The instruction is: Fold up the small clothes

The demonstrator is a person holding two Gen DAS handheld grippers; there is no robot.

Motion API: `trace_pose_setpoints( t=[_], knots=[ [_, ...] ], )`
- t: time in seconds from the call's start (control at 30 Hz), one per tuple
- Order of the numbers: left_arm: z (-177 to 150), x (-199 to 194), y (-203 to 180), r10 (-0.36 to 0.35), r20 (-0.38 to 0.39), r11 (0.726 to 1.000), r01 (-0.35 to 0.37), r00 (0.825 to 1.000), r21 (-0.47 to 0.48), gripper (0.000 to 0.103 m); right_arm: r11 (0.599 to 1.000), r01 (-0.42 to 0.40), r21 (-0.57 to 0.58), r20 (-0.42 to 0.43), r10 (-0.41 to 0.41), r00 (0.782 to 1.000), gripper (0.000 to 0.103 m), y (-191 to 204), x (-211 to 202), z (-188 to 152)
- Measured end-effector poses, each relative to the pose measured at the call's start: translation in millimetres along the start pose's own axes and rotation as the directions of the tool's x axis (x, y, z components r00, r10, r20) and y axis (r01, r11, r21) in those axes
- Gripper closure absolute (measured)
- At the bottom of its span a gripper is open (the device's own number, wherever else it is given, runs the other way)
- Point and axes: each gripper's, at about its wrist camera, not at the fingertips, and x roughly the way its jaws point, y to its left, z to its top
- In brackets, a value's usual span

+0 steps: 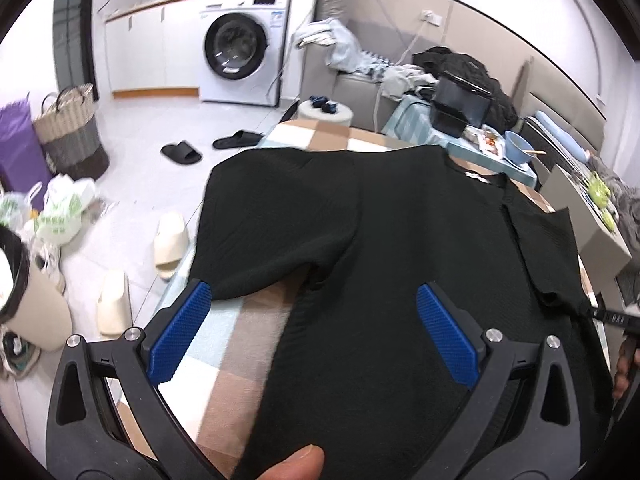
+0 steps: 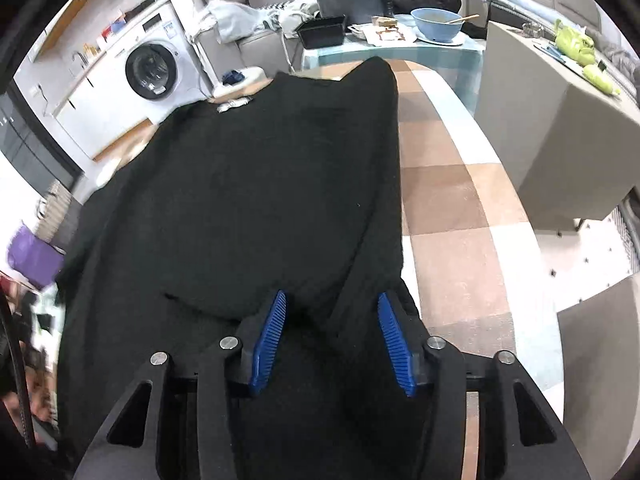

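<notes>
A black T-shirt (image 1: 400, 240) lies flat on the table's checked cloth (image 1: 248, 320), its collar with a white label at the far side. In the left wrist view one sleeve is spread out to the left. My left gripper (image 1: 314, 290) hangs over the shirt's side edge below that sleeve, jaws wide open with nothing gripped. In the right wrist view the T-shirt (image 2: 260, 180) has its right side folded inward along a straight edge. My right gripper (image 2: 332, 300) stands partly open low over the near part, a ridge of black cloth between its blue pads (image 2: 272, 332) without being pinched.
A second table at the far end holds a blue bowl (image 2: 436, 20) and black containers (image 2: 324, 30). A grey cabinet (image 2: 552, 140) stands close on the right. Slippers (image 1: 182, 154), bags and a woven basket (image 1: 72, 132) litter the floor left; a washing machine (image 1: 240, 48) stands behind.
</notes>
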Motion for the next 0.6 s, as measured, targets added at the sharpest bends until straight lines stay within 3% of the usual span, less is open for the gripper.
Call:
trace_pose_setpoints(
  t=[0.1, 0.17, 0.27, 0.37, 0.47, 0.6],
  knots=[
    [4, 5, 23, 0.023, -0.018, 0.998, -0.024, 1.0, -0.06, 0.001, 0.996, 0.05, 0.069, -0.017, -0.049, 0.999, 0.054, -17, 5, -3],
    [6, 10, 38, 0.04, -0.039, 0.994, -0.044, 0.998, -0.105, 0.001, 0.99, 0.022, 0.14, 0.002, -0.022, 1.0, 0.054, -33, -2, -7],
    [9, 15, 61, -0.022, -0.082, 0.981, 0.006, 0.996, -0.191, 0.003, 0.99, -0.02, 0.136, 0.055, 0.012, 0.998, 0.053, -33, -22, -15],
    [5, 24, 88, -0.156, -0.126, 0.939, 0.108, 0.98, -0.327, 0.013, 0.988, -0.084, 0.133, 0.102, 0.07, 0.992, 0.049, -30, -40, -22],
    [-5, 41, 113, -0.285, -0.164, 0.855, 0.174, 0.944, -0.488, 0.027, 0.975, -0.147, 0.166, 0.129, 0.126, 0.984, 0.045, -30, -47, -30],
    [-12, 62, 122, -0.324, -0.202, 0.831, 0.175, 0.924, -0.528, 0.04, 0.956, -0.212, 0.203, 0.138, 0.187, 0.973, 0.045, -28, -50, -43]
  ],
)
